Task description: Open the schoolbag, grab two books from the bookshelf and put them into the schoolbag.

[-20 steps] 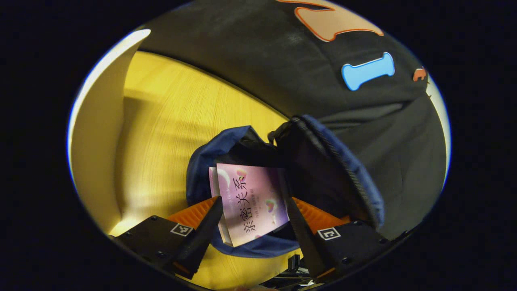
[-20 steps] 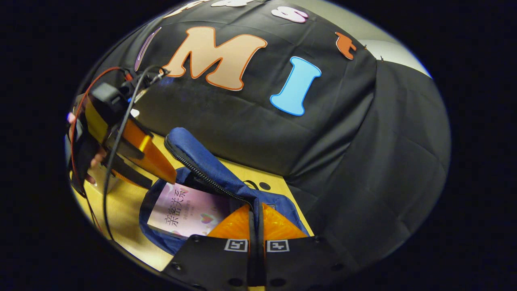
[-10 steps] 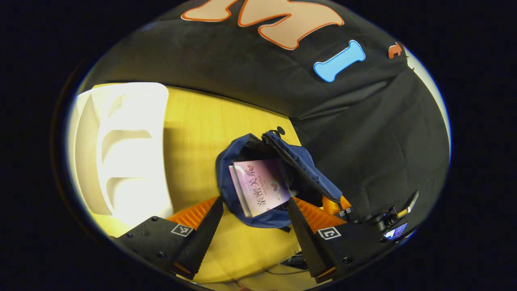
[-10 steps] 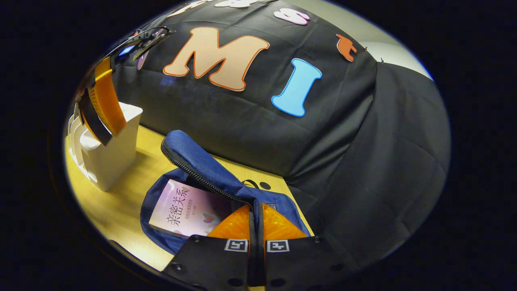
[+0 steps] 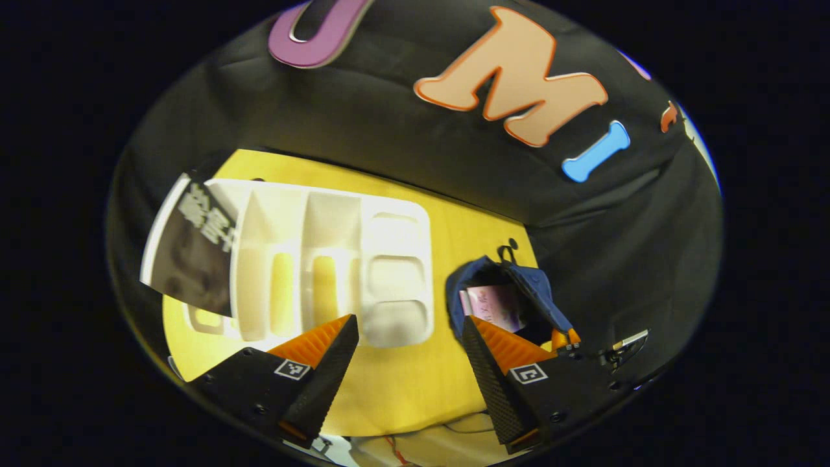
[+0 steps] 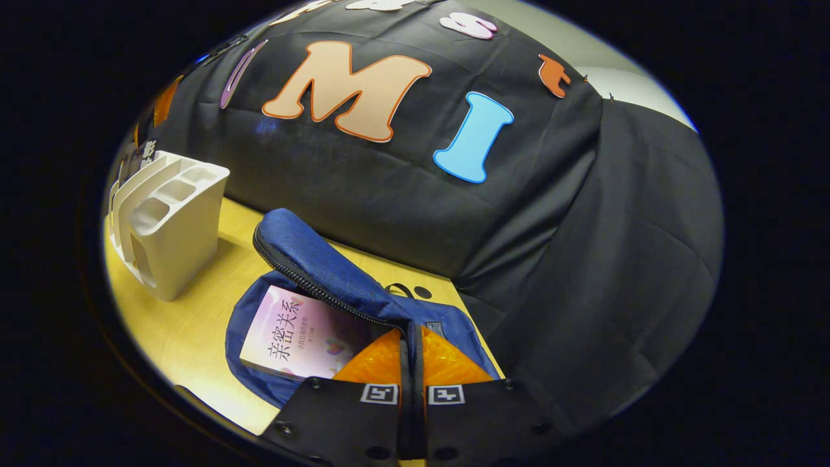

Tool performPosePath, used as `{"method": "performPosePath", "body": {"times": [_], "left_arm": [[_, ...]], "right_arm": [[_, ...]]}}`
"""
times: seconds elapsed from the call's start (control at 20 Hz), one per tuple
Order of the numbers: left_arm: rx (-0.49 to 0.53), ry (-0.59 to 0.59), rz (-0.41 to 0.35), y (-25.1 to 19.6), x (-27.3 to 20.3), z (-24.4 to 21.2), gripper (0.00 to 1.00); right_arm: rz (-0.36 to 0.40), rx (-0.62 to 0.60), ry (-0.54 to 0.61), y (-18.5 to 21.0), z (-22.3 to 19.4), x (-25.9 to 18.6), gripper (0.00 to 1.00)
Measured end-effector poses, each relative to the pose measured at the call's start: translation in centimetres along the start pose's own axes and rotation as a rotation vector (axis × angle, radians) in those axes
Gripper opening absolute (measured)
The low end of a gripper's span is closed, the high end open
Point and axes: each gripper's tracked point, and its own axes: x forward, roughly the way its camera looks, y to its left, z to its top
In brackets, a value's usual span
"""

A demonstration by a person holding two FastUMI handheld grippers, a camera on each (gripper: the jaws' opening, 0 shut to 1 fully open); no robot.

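Schoolbag (image 6: 337, 285), blue fabric, unzipped with my right claw (image 6: 411, 363) pinching its zipper flap, pink glossy book (image 6: 295, 334) inside; left claw (image 5: 410, 353) spread above table (image 5: 402, 389).

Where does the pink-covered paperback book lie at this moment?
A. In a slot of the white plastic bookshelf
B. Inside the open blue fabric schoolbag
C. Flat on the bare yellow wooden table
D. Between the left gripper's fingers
B: the pink-covered paperback book lies inside the mouth of the open blue fabric schoolbag, under its lifted zipped flap, apart from the white plastic bookshelf.
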Motion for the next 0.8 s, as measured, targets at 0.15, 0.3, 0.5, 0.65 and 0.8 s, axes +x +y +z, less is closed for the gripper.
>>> {"method": "performPosePath", "body": {"times": [0.15, 0.3, 0.5, 0.65, 0.8], "left_arm": [[-0.023, 0.007, 0.082, 4.7, -2.9, 1.1, 0.95], [-0.032, -0.008, 0.164, 9.3, -5.3, 3.0, 0.94], [-0.043, -0.05, 0.231, 14.5, -7.1, 6.5, 0.94], [-0.064, -0.038, 0.284, 18.6, -6.2, 7.3, 0.94], [-0.104, 0.005, 0.301, 21.4, -4.3, 6.6, 0.93]], "right_arm": [[-0.017, 0.002, 0.008, -0.1, -0.2, -0.2, 0.03], [-0.029, -0.002, 0.018, 0.2, -0.2, -0.2, 0.03], [-0.047, -0.018, 0.028, 0.5, -0.1, 0.1, 0.03], [-0.064, -0.013, 0.039, 0.5, -0.2, 0.2, 0.03], [-0.071, -0.02, 0.05, 0.7, -0.2, 0.1, 0.03]]}}
